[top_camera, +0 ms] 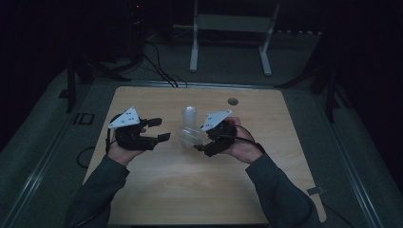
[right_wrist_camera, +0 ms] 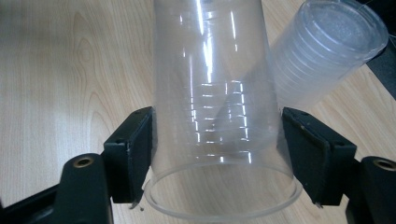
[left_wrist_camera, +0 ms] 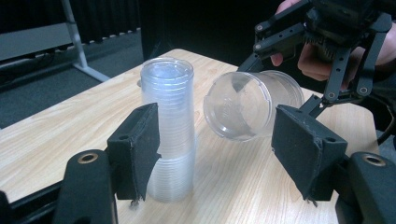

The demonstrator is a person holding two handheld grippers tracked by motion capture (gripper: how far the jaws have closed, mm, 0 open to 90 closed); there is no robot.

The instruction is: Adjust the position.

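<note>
A tall stack of clear plastic cups stands upside down on the wooden table, near its middle. My right gripper is shut on a single clear cup, held on its side just in front of the stack, its base pointing left. In the right gripper view the pads press both walls of the cup near its rim, with the stack behind. My left gripper is open with nothing between its jaws, a short way left of the stack and facing the held cup.
A round cable hole is set in the table's far edge. Beyond the table, a white metal frame stands on the grey floor and cables run across it. The room around is dark.
</note>
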